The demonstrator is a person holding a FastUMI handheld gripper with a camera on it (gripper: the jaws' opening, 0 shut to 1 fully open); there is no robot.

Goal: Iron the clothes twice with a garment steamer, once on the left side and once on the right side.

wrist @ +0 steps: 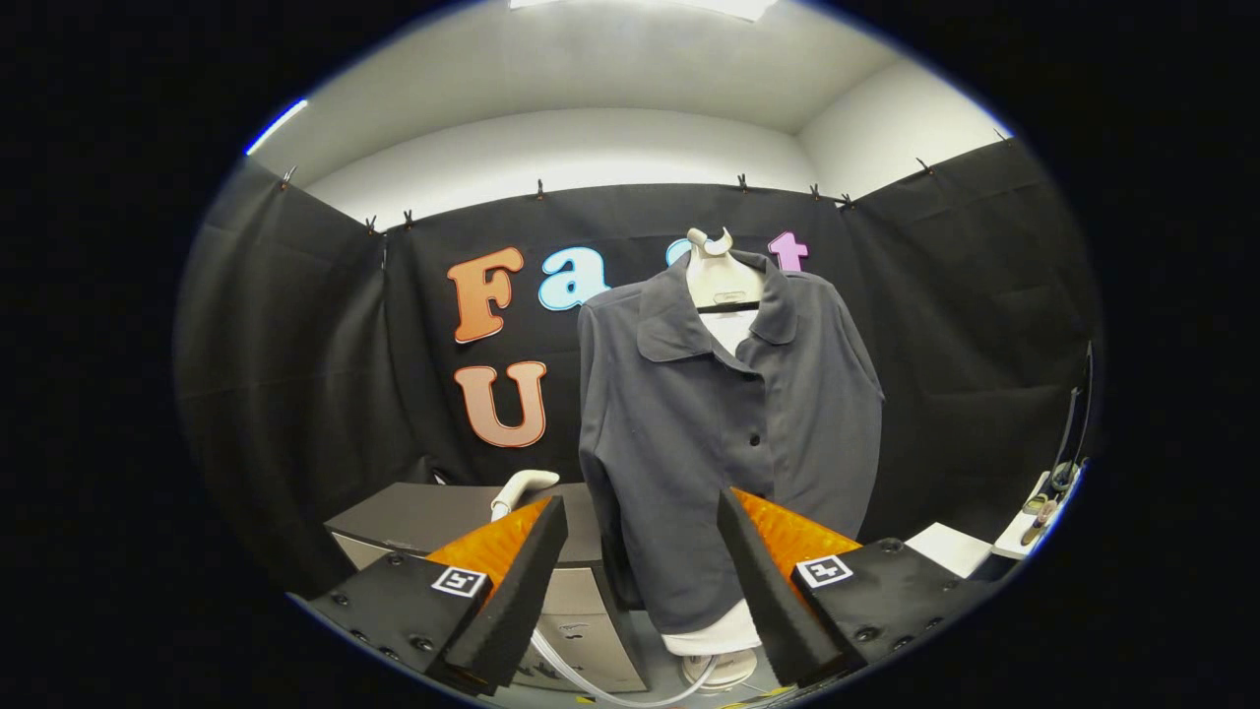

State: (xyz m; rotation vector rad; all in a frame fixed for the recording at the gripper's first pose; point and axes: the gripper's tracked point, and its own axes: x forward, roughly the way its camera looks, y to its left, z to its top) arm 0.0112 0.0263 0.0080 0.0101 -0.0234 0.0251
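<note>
A dark grey collared button-front shirt point(724, 433) hangs upright on a pale dress form point(722, 276), straight ahead of and beyond the hand-held gripper point(642, 527), and it is the largest thing before the black cloth wall point(295, 345). The shirt's left edge, with its hanging sleeve, stands clear against the cloth, with open room between it and the wall's corner fold; its right edge also has bare cloth beside it. The shirt's hem falls between the two fingers, and a white underlayer point(711, 635) shows just below it. Left of the shirt sits a grey boxy steamer base unit point(551, 581), its lower part cut off behind the left finger. The white curved garment steamer head point(522, 489) rests on top of that unit, just beyond the left fingertip, partly hidden by it. A pale hose point(591, 679) loops along the floor between the fingers. The hand-held gripper is spread wide, its fingers well apart and gripping nothing. At the far right, a white table point(950, 547) edge carries small items too blurred to make out.
</note>
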